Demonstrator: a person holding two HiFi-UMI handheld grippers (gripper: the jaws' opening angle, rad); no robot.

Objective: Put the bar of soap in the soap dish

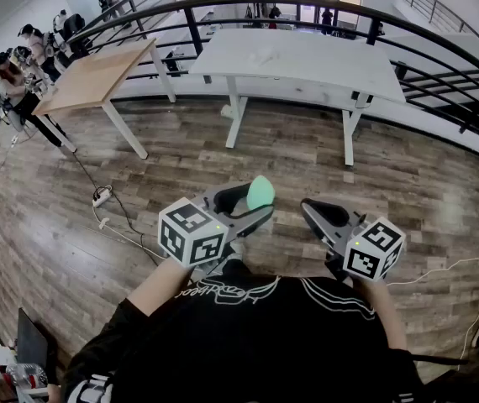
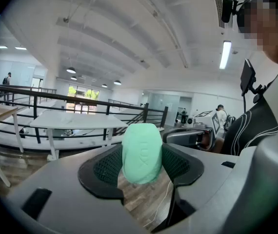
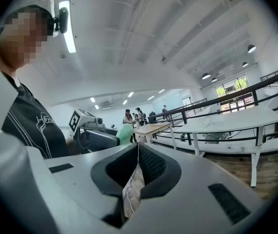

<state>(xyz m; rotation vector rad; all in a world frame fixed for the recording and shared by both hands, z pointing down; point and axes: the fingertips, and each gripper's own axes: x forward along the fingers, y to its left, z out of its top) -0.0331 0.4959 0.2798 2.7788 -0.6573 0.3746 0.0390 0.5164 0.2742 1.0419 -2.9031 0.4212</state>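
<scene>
A mint-green bar of soap (image 2: 141, 152) stands upright between the black pads of my left gripper (image 1: 255, 205), which is shut on it. In the head view the soap (image 1: 261, 192) sticks out past the jaw tips, held in the air over the wooden floor in front of the person's body. My right gripper (image 1: 308, 207) hovers beside it to the right, and its jaws (image 3: 138, 150) meet at the tips with nothing between them. The right gripper view catches the soap (image 3: 126, 133) off to its left. No soap dish can be made out in any view.
A white table (image 1: 307, 61) stands ahead by a black railing (image 1: 323, 11), and a wooden table (image 1: 97, 78) stands to its left. People sit at the far left (image 1: 17, 65). Cables and a power strip (image 1: 101, 197) lie on the floor to the left.
</scene>
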